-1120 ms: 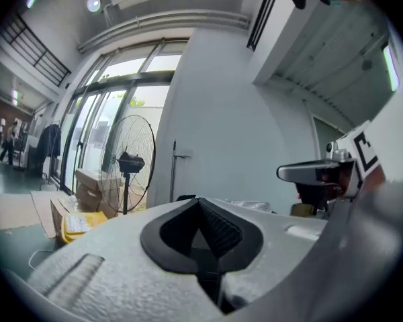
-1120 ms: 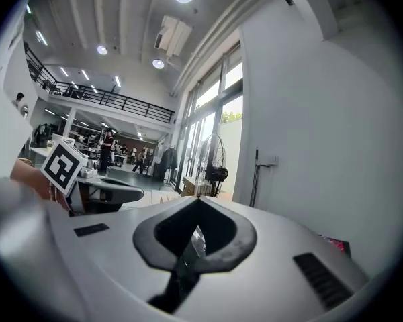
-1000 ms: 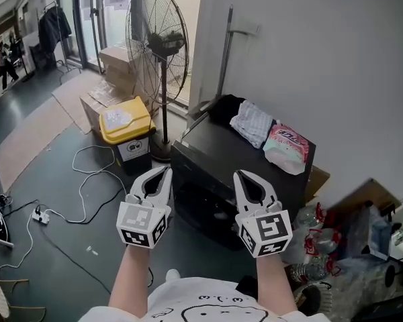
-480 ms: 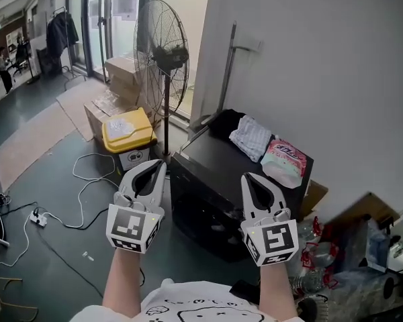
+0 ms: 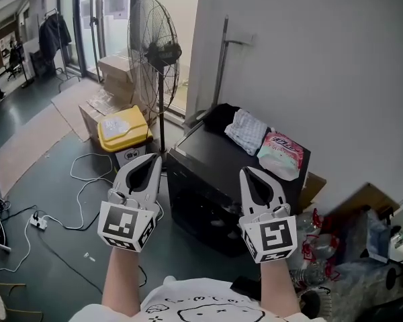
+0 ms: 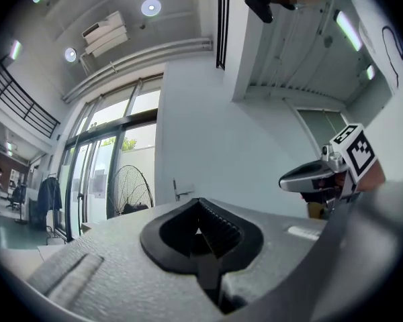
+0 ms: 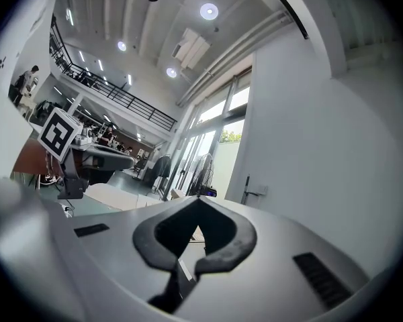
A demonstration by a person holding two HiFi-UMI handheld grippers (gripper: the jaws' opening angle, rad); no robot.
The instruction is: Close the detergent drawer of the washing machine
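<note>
The black washing machine [image 5: 208,193] stands against the white wall, its dark front towards me. I cannot make out its detergent drawer from here. My left gripper [image 5: 154,157] hangs in the air in front of the machine's left corner, jaws shut and empty. My right gripper [image 5: 244,170] floats over the machine's front right part, also shut with nothing in it. Both point roughly level, apart from the machine. The left gripper view shows shut jaws [image 6: 199,200] aimed at the wall. The right gripper view shows the same [image 7: 198,199].
A striped cloth [image 5: 248,129], a pink-and-white bag [image 5: 280,154] and a black garment [image 5: 221,116] lie on the machine's top. Left of it stand a pedestal fan [image 5: 153,52], a yellow-lidded bin [image 5: 124,129] and cardboard boxes [image 5: 114,72]. Cables [image 5: 80,180] cross the floor; clutter [image 5: 349,240] sits at right.
Both grippers have risen a little in front of the machine and rolled slightly. Their jaws have stayed shut and empty.
</note>
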